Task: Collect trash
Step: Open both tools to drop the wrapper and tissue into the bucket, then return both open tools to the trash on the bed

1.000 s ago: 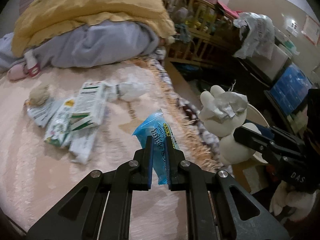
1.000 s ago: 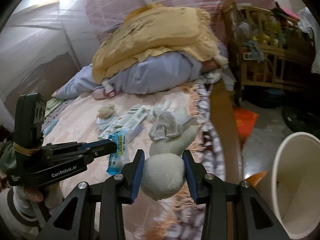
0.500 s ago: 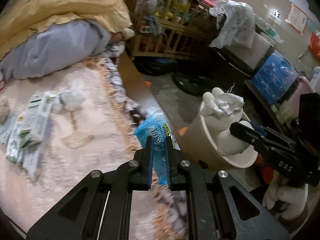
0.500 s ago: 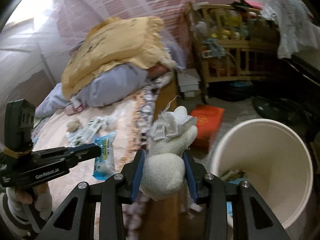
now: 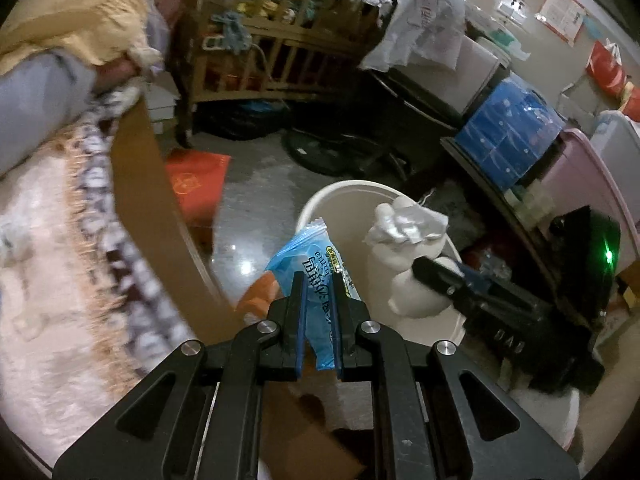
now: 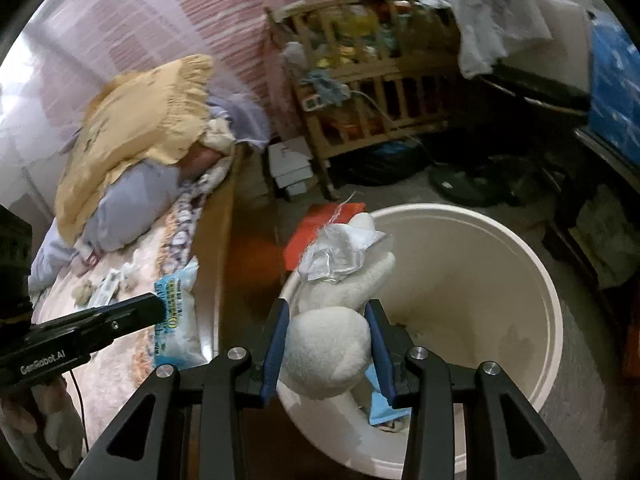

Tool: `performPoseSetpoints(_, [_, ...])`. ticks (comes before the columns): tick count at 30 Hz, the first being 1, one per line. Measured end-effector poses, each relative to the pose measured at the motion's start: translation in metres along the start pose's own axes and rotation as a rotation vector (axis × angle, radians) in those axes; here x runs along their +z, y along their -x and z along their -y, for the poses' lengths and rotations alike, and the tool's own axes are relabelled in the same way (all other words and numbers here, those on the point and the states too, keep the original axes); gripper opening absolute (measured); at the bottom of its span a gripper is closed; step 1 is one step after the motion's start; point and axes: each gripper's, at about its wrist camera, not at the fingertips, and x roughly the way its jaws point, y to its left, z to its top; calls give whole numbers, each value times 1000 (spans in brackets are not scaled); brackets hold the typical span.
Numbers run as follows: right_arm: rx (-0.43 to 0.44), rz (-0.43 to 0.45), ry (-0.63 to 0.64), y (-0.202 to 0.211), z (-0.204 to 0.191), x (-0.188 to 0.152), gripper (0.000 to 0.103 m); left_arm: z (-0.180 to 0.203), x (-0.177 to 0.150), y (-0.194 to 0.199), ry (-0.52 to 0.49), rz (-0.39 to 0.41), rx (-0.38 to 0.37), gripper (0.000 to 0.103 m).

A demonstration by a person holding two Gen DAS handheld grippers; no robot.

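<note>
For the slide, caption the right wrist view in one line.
Right gripper holds a white plush toy topped with crumpled foil over the cream bin.

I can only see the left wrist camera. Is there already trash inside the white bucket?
Observer: Yes. The right wrist view looks down into the bucket, and a blue wrapper lies at the bottom.
Child: Is there any trash on the bed? It's all blurry for me.
Observer: Yes. A few small packets lie on the bed, near the pillows.
</note>
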Motion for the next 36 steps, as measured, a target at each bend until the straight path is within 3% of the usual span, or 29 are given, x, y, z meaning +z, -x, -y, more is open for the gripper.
performPoseSetpoints(6, [-52, 21, -60, -3, 21, -1, 44, 13, 8, -39, 29, -35, -52, 11])
performPoseSetpoints(10, [-59, 2, -61, -8, 26, -3, 46, 14, 6, -49, 37, -59, -67, 36])
performPoseSetpoints(19, [-29, -22, -33, -14, 16, -6, 46, -10, -7, -16, 24, -19, 54, 36])
performPoseSetpoints(25, [-7, -35, 26, -18, -8, -11, 53, -35, -16, 7, 41, 21, 149, 36])
performPoseSetpoints(36, [19, -39, 115, -21, -54, -15, 54, -73, -32, 48, 73, 81, 274, 36])
